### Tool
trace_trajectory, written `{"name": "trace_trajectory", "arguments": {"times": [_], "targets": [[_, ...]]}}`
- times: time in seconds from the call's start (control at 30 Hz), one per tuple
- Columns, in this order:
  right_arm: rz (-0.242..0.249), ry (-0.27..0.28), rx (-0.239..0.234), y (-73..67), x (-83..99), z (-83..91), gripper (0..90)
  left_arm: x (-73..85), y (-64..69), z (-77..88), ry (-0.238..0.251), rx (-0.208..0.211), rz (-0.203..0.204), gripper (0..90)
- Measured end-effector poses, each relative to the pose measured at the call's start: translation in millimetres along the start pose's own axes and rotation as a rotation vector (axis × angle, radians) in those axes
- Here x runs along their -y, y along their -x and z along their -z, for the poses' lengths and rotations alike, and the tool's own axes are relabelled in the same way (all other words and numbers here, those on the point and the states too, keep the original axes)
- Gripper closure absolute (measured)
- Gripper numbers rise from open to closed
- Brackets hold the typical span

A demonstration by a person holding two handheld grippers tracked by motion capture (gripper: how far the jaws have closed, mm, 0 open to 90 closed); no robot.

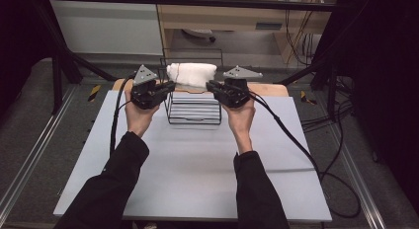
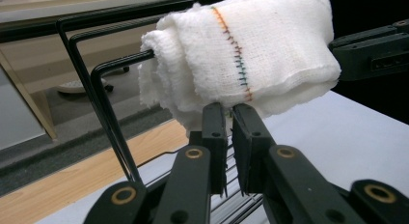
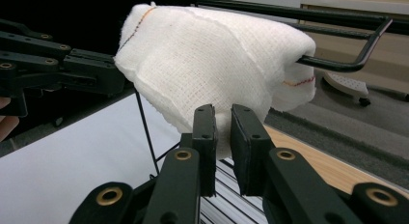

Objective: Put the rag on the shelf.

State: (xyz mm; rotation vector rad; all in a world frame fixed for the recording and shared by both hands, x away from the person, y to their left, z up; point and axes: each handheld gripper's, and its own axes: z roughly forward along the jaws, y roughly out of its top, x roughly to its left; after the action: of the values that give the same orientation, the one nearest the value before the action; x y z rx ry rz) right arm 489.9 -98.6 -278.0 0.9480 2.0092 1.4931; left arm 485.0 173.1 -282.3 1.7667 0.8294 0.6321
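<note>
A folded white cloth (image 1: 191, 74) with a coloured stitch line lies over the top bars of a black wire rack (image 1: 193, 113) at the table's far middle. My left gripper (image 1: 172, 86) meets the cloth's left end and my right gripper (image 1: 208, 85) its right end, each held in a hand. In the left gripper view the jaws (image 2: 229, 113) stand almost together, pinching the lower fold of the cloth (image 2: 241, 45). In the right gripper view the jaws (image 3: 223, 115) are likewise shut on the hanging edge of the cloth (image 3: 207, 64), and white fabric shows between them.
The rack stands on a pale table (image 1: 197, 160) that has a wooden strip (image 1: 272, 90) along its far edge. Black cables (image 1: 306, 150) trail off the table's right side. Dark frame posts (image 1: 59, 66) rise at the far left and right.
</note>
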Motion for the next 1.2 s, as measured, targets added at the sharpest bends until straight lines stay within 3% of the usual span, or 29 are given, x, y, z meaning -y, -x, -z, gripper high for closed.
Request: {"name": "trace_trajectory", "arguments": {"times": [0.23, 0.43, 0.73, 0.83, 1.07, 1.2], "targets": [[-0.002, -0.005, 0.005, 2.3, 0.1, -3.1, 77.0, 0.2, -0.8, -1.1, -0.002, 0.002, 0.001, 81.7], [-0.005, 0.029, -0.024, -0.4, -2.3, 10.7, 68.4, -0.8, 0.2, 10.0, 0.007, 0.005, -0.01, 76.5], [0.014, 0.018, -0.076, -5.4, -3.6, 34.4, 42.7, 5.6, 1.4, 28.3, -0.009, 0.018, -0.007, 57.4], [-0.002, 0.016, -0.092, -4.6, 0.7, 40.6, 33.0, 12.2, 1.0, 33.8, -0.016, 0.028, 0.001, 50.6], [-0.016, -0.02, -0.08, 3.2, 14.5, 52.9, 20.3, 28.6, -2.1, 42.9, -0.051, 0.037, 0.002, 36.9], [-0.03, -0.015, -0.089, 6.5, 24.0, 59.3, 10.0, 39.3, -3.3, 48.5, -0.076, 0.039, 0.0, 30.6]]}}
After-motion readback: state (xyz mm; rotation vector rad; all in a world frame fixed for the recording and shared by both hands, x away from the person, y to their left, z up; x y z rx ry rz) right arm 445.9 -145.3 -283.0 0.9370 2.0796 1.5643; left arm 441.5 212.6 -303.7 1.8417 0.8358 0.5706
